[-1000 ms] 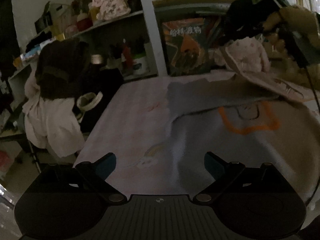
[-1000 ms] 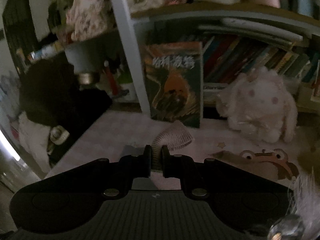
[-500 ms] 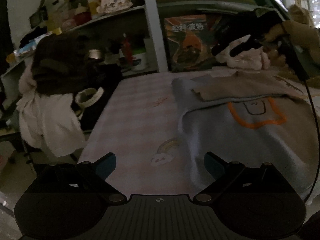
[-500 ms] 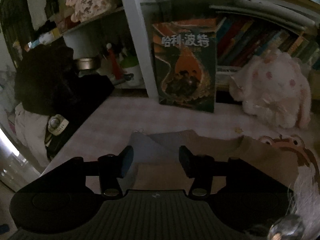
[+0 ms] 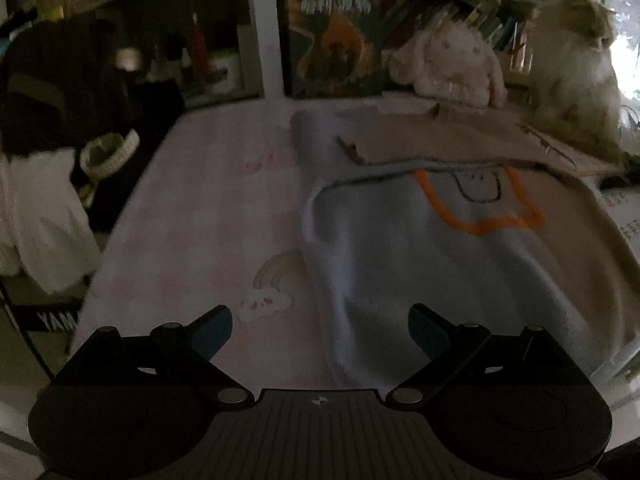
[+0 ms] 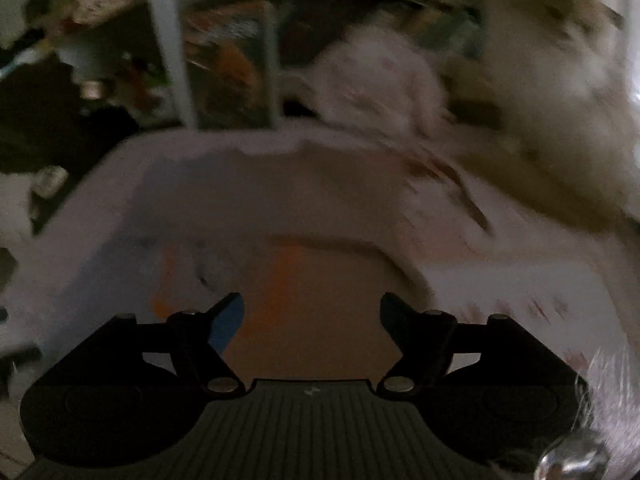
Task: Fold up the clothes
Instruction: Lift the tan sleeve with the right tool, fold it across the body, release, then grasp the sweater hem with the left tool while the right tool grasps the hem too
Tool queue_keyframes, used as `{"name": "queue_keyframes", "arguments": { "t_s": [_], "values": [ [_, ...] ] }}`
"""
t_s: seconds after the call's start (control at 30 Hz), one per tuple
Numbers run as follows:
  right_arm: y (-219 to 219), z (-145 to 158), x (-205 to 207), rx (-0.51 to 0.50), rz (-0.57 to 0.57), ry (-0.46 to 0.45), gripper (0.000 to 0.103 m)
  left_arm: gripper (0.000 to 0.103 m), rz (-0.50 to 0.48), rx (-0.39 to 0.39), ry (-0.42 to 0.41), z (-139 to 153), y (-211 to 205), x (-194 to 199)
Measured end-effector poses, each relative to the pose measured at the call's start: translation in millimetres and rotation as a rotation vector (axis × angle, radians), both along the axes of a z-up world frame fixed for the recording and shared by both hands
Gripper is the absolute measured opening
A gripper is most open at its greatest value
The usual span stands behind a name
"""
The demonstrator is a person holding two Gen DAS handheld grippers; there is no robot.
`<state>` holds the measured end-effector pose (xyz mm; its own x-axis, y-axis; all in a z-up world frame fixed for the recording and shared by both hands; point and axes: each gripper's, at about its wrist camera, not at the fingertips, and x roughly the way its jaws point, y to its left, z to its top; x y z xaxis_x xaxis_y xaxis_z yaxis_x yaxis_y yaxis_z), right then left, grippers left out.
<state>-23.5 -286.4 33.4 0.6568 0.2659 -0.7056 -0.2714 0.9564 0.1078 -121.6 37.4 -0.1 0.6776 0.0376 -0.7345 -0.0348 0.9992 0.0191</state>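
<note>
A light blue and tan sweater (image 5: 420, 248) with an orange outline drawing lies flat on the pink patterned table (image 5: 208, 216). Its tan top part is folded down over the chest. My left gripper (image 5: 320, 326) is open and empty, low over the sweater's near left edge. The right wrist view is blurred; the sweater (image 6: 312, 216) fills it, with the orange print below. My right gripper (image 6: 312, 312) is open and empty above the sweater.
A bookshelf with an upright book (image 5: 336, 40) stands behind the table. A pink plush rabbit (image 5: 448, 64) and a long-haired cat (image 5: 576, 68) sit at the back right. A chair draped with dark and white clothes (image 5: 44, 184) stands left of the table.
My right gripper opened and let go of the sweater's ribbed edge, which now lies folded on the chest, then pulled back toward the near right. My left gripper moved slightly closer to the sweater.
</note>
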Motion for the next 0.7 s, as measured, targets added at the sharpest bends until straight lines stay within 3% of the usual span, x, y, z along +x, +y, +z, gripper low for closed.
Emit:
{"name": "queue_keyframes", "arguments": {
  "t_s": [0.3,0.6,0.67,0.7],
  "values": [
    [-53,-35,-66,0.006,-0.203,0.129,0.074,0.096,0.033,-0.173,0.087,-10,19,8],
    [-53,-50,-77,0.009,-0.2,0.192,0.075,0.093,0.064,-0.201,0.138,-22,9,9],
    [-50,-53,-77,-0.003,-0.191,0.201,0.075,0.086,0.076,-0.186,0.131,-21,8,8],
    [-49,-55,-77,-0.011,-0.188,0.205,0.073,0.078,0.083,-0.178,0.127,-21,8,8]
  ]
}}
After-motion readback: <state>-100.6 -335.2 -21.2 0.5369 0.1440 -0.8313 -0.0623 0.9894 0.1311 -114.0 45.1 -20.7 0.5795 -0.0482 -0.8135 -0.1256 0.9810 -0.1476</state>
